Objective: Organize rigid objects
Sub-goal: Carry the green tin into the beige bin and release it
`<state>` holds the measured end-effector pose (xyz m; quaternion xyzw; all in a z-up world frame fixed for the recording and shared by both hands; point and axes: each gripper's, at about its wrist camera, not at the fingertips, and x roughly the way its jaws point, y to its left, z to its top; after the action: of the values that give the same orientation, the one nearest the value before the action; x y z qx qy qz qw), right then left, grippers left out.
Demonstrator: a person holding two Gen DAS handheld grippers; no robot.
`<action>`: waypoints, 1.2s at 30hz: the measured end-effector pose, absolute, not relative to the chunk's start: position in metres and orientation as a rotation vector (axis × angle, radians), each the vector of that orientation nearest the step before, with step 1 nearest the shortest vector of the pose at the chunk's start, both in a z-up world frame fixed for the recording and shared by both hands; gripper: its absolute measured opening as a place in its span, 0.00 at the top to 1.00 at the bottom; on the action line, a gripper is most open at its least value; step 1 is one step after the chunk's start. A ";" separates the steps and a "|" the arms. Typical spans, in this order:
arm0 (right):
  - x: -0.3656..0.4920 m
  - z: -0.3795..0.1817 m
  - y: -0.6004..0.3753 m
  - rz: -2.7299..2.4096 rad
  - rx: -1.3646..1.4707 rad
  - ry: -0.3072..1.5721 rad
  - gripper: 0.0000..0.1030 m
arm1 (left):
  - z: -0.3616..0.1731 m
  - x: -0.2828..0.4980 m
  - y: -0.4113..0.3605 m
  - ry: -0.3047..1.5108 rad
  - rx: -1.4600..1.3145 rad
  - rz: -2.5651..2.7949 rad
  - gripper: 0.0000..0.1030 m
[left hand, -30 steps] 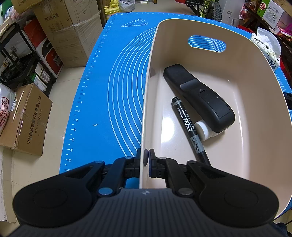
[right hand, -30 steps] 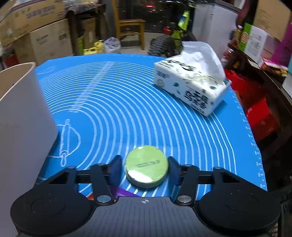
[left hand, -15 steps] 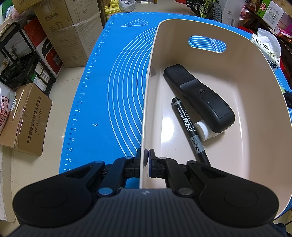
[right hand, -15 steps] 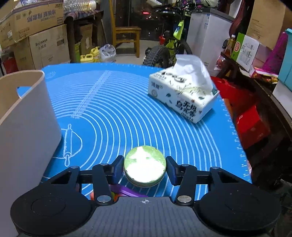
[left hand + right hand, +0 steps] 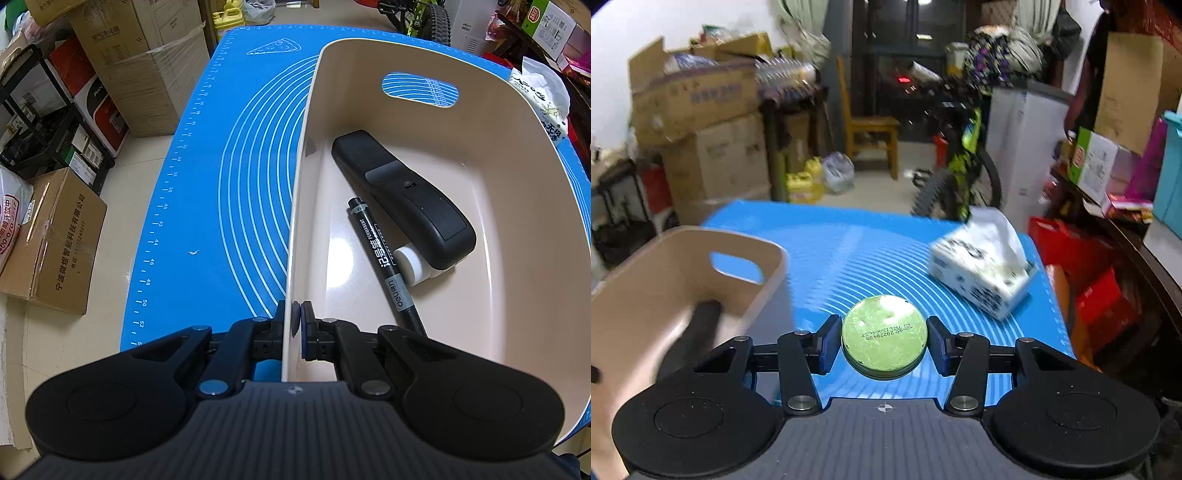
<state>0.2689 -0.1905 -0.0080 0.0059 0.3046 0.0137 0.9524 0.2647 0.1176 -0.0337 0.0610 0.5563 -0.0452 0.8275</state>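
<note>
My left gripper [image 5: 293,325] is shut on the near left wall of a beige bin [image 5: 517,295], one finger inside and one outside. In the bin lie a black remote [image 5: 402,199], a black marker [image 5: 384,262] and a small white cylinder [image 5: 412,266] partly under the remote. My right gripper [image 5: 884,341] is shut on a round green tin [image 5: 884,338] and holds it above the blue mat [image 5: 849,251], to the right of the bin [image 5: 665,295].
A white tissue pack [image 5: 982,284] lies on the mat's far right; it also shows in the left wrist view [image 5: 543,99]. Cardboard boxes [image 5: 55,236] stand on the floor to the left. A bicycle [image 5: 960,184] and a chair [image 5: 871,136] stand beyond the table.
My right gripper has lifted the green tin off the mat and swung left, so the bin's inside now shows. The left gripper has stayed still on the bin wall.
</note>
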 end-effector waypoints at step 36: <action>0.275 -0.027 -0.016 0.320 -0.147 0.894 0.47 | -0.033 0.265 0.117 1.180 0.134 -0.095 0.93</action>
<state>0.2750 -0.0164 -0.0271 -0.0705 0.4301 0.1540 0.8867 0.2647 0.1171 -0.0329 0.0632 0.5555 -0.0448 0.8279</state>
